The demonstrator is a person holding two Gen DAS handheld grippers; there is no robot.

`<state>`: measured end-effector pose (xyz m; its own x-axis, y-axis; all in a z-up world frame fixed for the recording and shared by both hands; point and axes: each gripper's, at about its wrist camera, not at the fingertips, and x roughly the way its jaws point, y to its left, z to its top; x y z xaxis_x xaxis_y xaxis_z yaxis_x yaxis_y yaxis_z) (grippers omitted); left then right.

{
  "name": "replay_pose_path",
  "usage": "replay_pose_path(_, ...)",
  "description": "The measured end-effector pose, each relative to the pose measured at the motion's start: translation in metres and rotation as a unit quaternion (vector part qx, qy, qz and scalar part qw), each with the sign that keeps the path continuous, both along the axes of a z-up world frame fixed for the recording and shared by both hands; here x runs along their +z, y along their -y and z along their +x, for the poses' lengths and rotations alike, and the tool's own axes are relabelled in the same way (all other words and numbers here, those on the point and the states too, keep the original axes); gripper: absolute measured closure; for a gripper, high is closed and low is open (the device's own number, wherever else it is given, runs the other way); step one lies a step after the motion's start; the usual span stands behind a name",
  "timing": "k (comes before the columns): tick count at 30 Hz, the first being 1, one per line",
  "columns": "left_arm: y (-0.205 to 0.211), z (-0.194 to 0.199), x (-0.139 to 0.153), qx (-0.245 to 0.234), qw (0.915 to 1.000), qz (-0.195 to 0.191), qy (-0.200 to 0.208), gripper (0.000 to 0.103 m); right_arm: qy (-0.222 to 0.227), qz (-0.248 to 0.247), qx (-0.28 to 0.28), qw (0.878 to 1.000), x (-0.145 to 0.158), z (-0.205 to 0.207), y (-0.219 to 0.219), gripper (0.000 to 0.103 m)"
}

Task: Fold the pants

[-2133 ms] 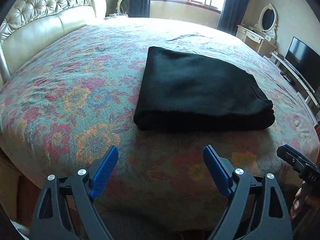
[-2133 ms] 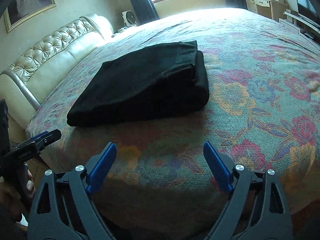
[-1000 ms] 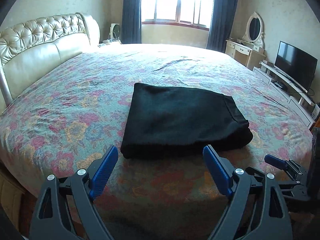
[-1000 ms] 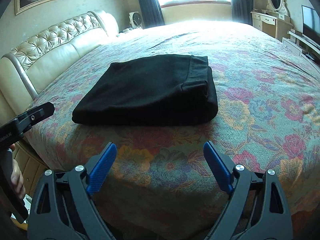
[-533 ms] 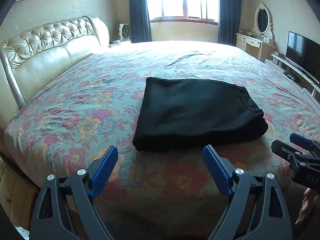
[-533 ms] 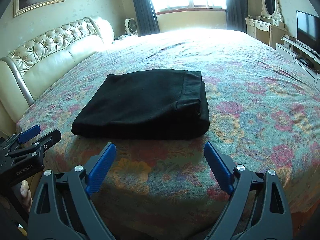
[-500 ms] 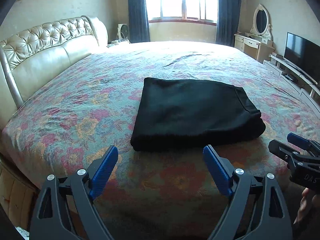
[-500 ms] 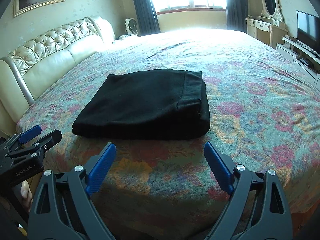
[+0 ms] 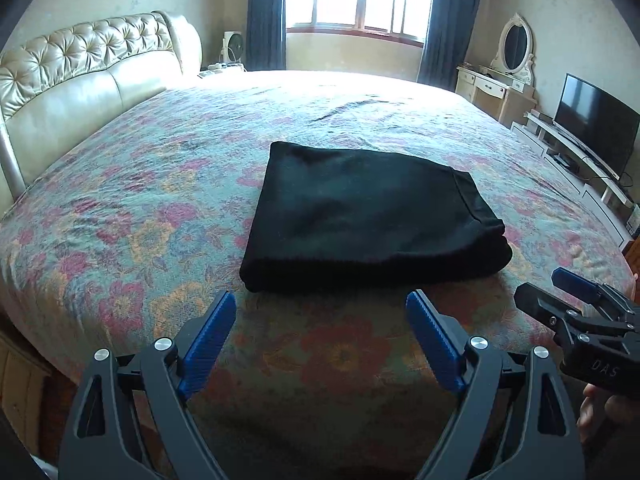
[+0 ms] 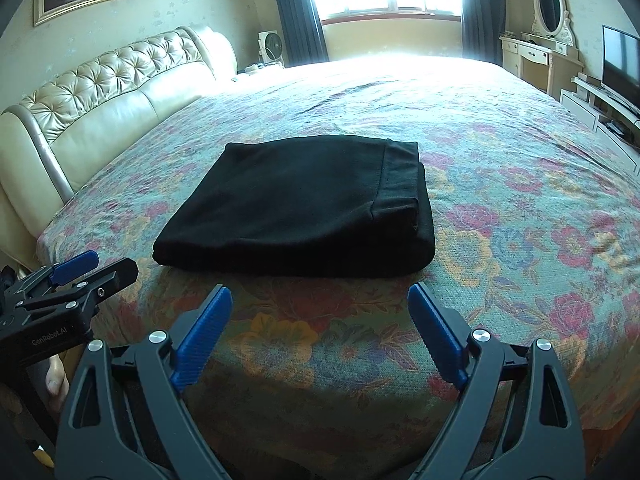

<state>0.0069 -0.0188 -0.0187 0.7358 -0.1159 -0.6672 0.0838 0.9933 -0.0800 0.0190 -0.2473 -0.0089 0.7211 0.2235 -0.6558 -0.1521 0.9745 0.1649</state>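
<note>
Pants (image 9: pixel 368 216), folded into a flat black stack on the bed (image 9: pixel 132 216), lie just ahead of both jaw pairs, long axis crosswise, left gripper (image 9: pixel 320 344) and right gripper (image 10: pixel 320 336) spread wide, empty, about equally near.

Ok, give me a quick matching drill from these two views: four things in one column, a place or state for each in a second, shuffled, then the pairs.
1. pants
2. left gripper
3. television
4. headboard

A. on the low stand by the right wall
B. folded into a black rectangle on the bedspread
C. tufted, cream, at the bed's left end
D. jaws open, holding nothing

Pairs: 1-B, 2-D, 3-A, 4-C
</note>
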Motion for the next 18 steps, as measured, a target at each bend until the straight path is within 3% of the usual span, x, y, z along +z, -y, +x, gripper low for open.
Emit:
replay_pose_path(6, -0.005, 0.001, -0.001, -0.005, 0.9995, -0.029, -0.008, 0.017, -0.006, -0.001, 0.004, 1.000, -0.004, -0.001, -0.003, 0.013)
replay_pose_path(12, -0.002, 0.003, -0.004, -0.005, 0.9999, -0.002, -0.015, 0.017, -0.011, 0.000, 0.007, 1.000, -0.006, -0.001, -0.004, 0.013)
replay_pose_path(18, 0.004, 0.005, -0.007, -0.012, 0.9997, -0.005, -0.022, 0.017, -0.013, 0.000, 0.009, 1.000, -0.008, -0.002, -0.005, 0.013)
